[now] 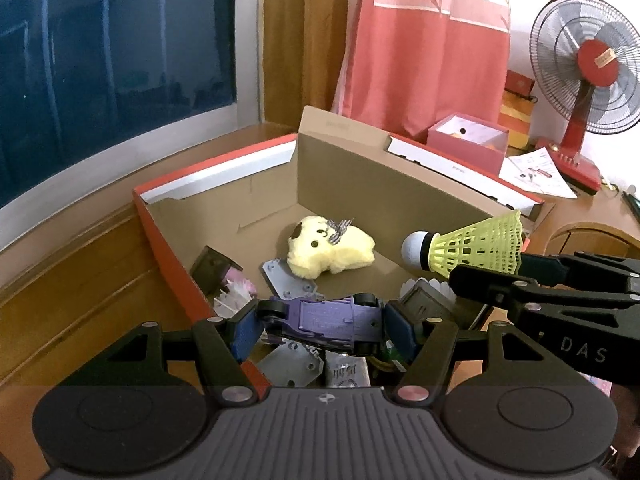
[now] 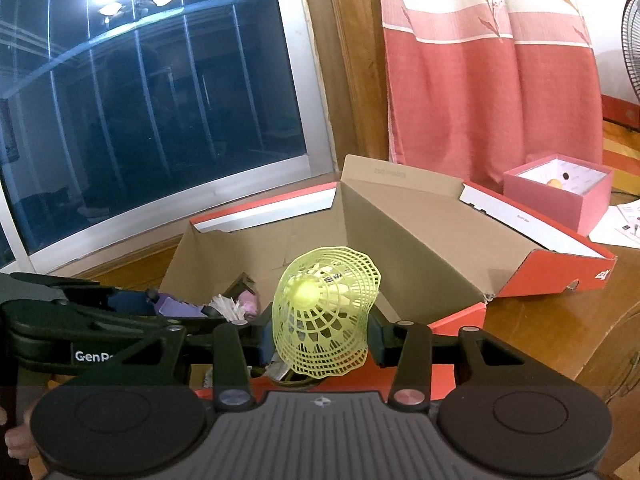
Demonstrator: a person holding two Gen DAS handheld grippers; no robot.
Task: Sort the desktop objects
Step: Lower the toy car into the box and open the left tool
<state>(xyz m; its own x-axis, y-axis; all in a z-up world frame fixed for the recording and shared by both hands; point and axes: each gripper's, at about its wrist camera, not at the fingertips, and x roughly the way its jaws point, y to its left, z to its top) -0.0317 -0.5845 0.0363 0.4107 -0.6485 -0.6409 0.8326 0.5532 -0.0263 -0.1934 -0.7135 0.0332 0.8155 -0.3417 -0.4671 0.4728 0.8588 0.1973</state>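
Two loaded hand-held grippers (image 1: 320, 326) (image 2: 320, 338) above box (image 1: 340, 176)

A purple toy car (image 1: 324, 322) hangs belly-up over the open shoebox (image 1: 360, 172); beside it, a yellow-green shuttlecock (image 1: 468, 246), cork leftward.

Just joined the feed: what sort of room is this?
Most likely a room in a home, at night: a dark window, a pink curtain, and a red desk fan on a wooden desk.
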